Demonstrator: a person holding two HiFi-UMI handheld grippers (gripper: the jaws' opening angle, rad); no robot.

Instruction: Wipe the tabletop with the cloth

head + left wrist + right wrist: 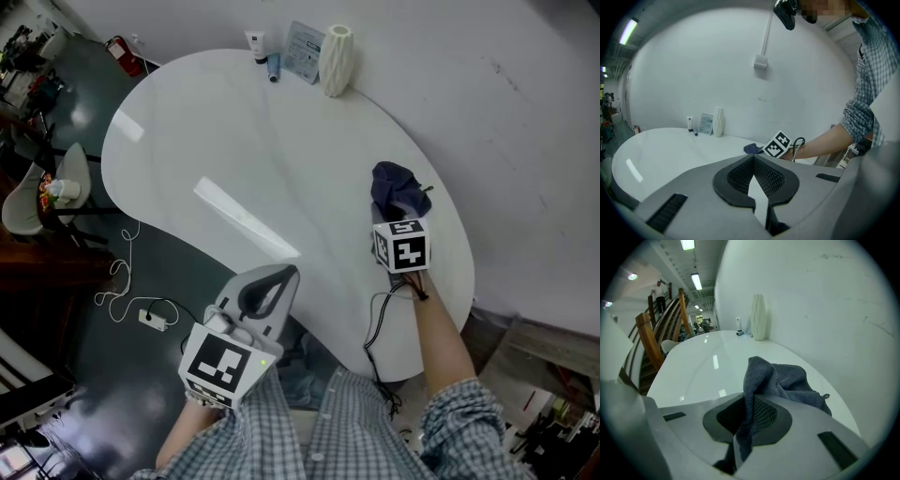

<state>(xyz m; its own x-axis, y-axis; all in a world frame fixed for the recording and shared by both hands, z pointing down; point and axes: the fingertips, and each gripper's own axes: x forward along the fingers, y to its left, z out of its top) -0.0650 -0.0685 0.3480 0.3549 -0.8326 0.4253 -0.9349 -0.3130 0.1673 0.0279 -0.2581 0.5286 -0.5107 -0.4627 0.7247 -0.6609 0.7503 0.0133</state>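
Looking down from the head view, a white kidney-shaped tabletop fills the middle of the scene. The right gripper sits over the table's right side, near the wall edge, clenched on a dark blue cloth that bunches up ahead of its tips and rests on the surface. The left gripper hangs at the table's near edge, well apart from the cloth. At the far end stand a ribbed white vase, a flat packet and a small white tube. A white cable lies on the dark floor to the left.

In the left gripper view, the two jaws meet at their tips with nothing between them; only a thin sliver of white tabletop shows behind the tips. Beyond them the other gripper's marker cube and the person's bare forearm reach in from the right.

In the right gripper view, the jaws are pinched on a fold of the cloth, which rises between the ribbed pads and spills forward onto the tabletop. The vase stands farther along by the wall.
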